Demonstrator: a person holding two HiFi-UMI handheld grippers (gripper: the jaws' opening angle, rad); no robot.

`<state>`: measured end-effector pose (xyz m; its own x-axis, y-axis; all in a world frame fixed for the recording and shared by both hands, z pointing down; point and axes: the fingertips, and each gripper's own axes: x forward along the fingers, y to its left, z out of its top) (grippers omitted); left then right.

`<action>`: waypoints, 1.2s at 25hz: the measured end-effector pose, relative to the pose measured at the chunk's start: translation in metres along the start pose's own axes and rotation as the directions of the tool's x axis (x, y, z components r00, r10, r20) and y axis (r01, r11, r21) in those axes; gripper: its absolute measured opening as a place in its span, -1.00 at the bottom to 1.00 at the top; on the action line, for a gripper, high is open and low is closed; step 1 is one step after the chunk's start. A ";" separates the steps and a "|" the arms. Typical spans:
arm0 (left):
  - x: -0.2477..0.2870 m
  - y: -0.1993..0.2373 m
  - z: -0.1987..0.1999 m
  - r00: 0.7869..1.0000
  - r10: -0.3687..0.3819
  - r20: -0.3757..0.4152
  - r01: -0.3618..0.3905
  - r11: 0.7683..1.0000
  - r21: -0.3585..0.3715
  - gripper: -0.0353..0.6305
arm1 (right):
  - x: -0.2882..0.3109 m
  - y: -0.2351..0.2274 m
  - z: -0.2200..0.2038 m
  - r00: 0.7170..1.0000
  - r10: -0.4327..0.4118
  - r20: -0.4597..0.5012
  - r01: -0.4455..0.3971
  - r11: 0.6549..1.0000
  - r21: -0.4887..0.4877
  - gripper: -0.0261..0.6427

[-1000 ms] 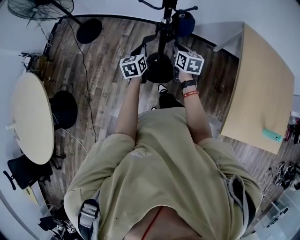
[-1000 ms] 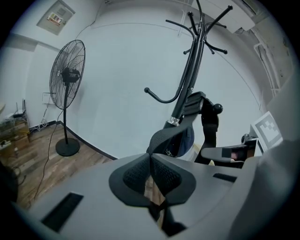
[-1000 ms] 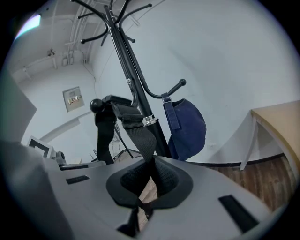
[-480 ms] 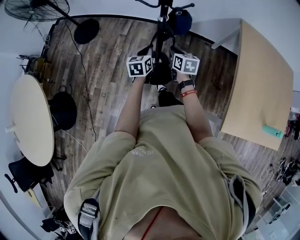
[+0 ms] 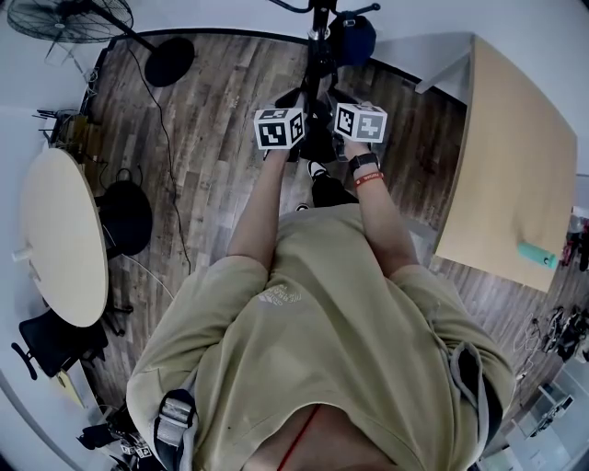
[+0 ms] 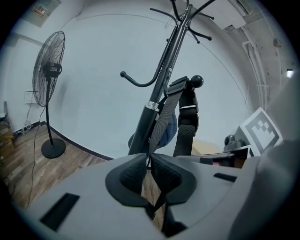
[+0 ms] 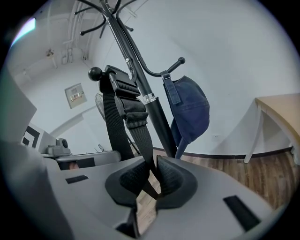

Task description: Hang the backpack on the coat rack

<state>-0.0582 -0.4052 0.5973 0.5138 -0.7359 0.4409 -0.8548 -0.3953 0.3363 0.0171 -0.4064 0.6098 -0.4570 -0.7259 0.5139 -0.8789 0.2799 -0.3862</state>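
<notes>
The black coat rack (image 5: 317,41) stands just ahead of me, and the dark backpack (image 5: 316,140) hangs below my two grippers at its pole. My left gripper (image 6: 149,157) is shut on a grey backpack strap (image 6: 161,119). That strap runs up to a ball-tipped hook (image 6: 196,82). My right gripper (image 7: 154,165) is shut on the black webbing strap (image 7: 136,124), which loops over the same ball-tipped hook (image 7: 95,73). A blue cap (image 7: 190,110) hangs on another hook. In the head view the left gripper (image 5: 280,128) and right gripper (image 5: 360,121) flank the pole.
A standing fan (image 5: 64,14) and its round base (image 5: 170,60) are at the far left by the wall. A round table (image 5: 60,230) is on the left and a wooden table (image 5: 515,166) with a teal bottle (image 5: 537,255) on the right. A cable crosses the floor.
Both grippers have moved forward toward the rack pole and drawn closer together, carrying the straps with them.
</notes>
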 end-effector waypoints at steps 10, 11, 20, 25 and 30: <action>-0.012 -0.002 -0.002 0.999 0.014 0.032 -0.015 1.000 0.023 -0.79 | -0.008 0.006 0.000 1.000 0.010 0.028 -0.009 1.000 -0.023 -0.71; -0.014 -0.003 0.001 0.999 0.015 0.041 -0.016 0.999 0.029 -0.79 | -0.009 0.008 0.000 0.999 0.021 0.030 -0.020 1.000 -0.024 -0.71; -0.040 -0.018 0.024 0.992 0.015 0.125 -0.028 0.995 0.098 -0.79 | -0.036 0.018 0.019 0.994 0.013 0.106 -0.003 0.995 -0.096 -0.78; -0.064 -0.031 0.044 0.983 0.010 0.184 -0.036 0.990 0.138 -0.79 | -0.066 0.023 0.035 0.985 -0.020 0.172 0.047 0.987 -0.153 -0.83; -0.086 -0.038 0.063 0.973 0.013 0.229 -0.054 0.983 0.176 -0.82 | -0.092 0.018 0.049 0.971 -0.053 0.232 0.094 0.981 -0.170 -0.86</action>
<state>-0.0746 -0.3621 0.4943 0.4726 -0.8471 0.2428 -0.8808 -0.4453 0.1607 0.0499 -0.3653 0.5178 -0.3658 -0.8657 0.3416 -0.9283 0.3134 -0.2000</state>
